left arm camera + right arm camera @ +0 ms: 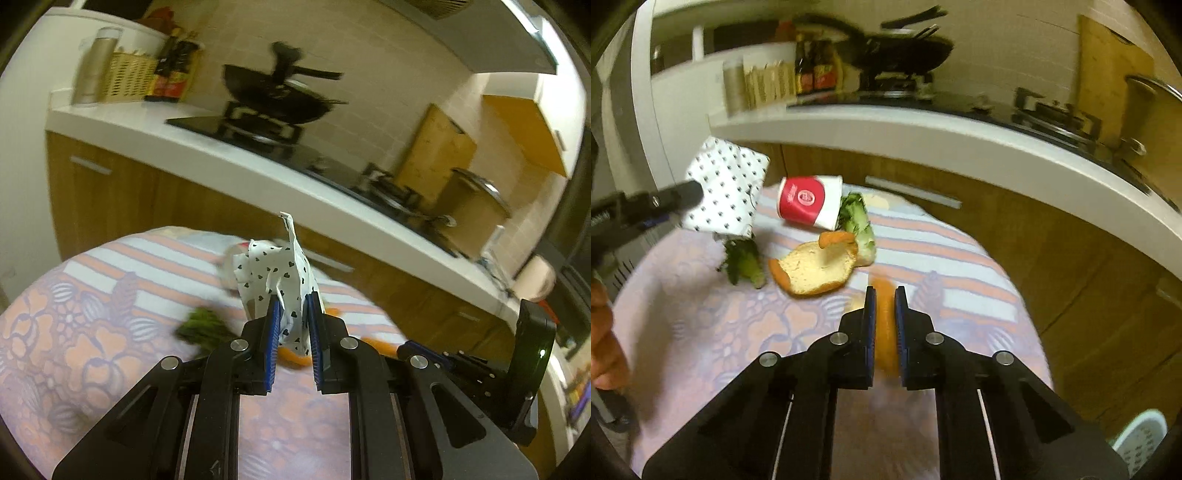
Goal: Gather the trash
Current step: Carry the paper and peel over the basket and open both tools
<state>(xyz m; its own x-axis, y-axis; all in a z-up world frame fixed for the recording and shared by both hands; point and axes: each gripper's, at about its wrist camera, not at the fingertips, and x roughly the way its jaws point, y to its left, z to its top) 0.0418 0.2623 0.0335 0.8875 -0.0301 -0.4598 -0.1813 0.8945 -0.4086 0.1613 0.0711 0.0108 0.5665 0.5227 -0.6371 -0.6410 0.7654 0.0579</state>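
Note:
My left gripper is shut on a crumpled white paper with black hearts, held above the round table. From the right wrist view the same paper hangs at the left in the left gripper's fingers. My right gripper is shut on a strip of orange peel, lifted a little off the cloth. On the table lie a tipped red-and-white paper cup, a large piece of orange peel, a green vegetable scrap and a pale vegetable stub.
A white kitchen counter with wooden cabinets runs behind the table, carrying a black wok, bottles and a pot. A pale perforated bin shows at the lower right. A person's hand is at the left edge.

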